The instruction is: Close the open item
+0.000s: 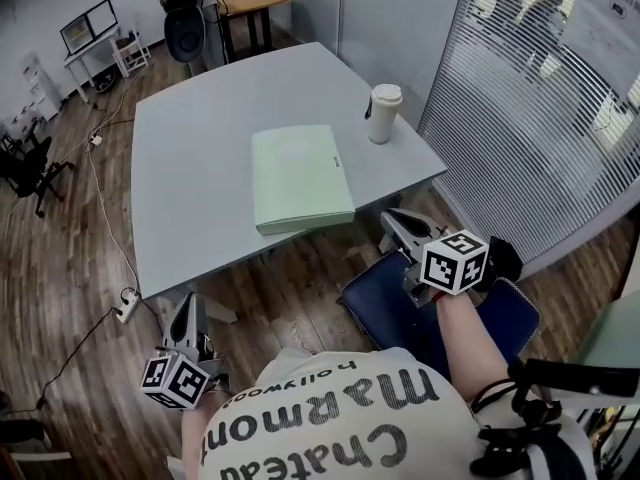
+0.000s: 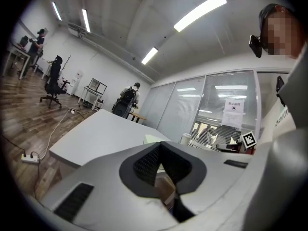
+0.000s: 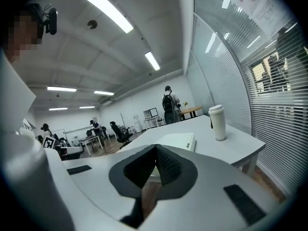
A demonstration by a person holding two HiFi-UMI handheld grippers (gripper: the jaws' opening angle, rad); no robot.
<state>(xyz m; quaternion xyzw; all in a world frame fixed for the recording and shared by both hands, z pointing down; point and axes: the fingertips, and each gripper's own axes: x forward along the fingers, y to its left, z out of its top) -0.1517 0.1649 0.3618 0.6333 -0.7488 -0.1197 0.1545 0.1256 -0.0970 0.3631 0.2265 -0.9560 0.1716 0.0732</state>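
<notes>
Hanging low by the person's body, short of the table's near edge, both tools are empty: the left gripper has its fingers pressed together on nothing, and so does the right gripper. The green book lies flat on the table ahead, far and left of the right gripper, the nearer one. Its long axis runs near to far, and it looks already shut. A cup stands beyond it, to the right.
</notes>
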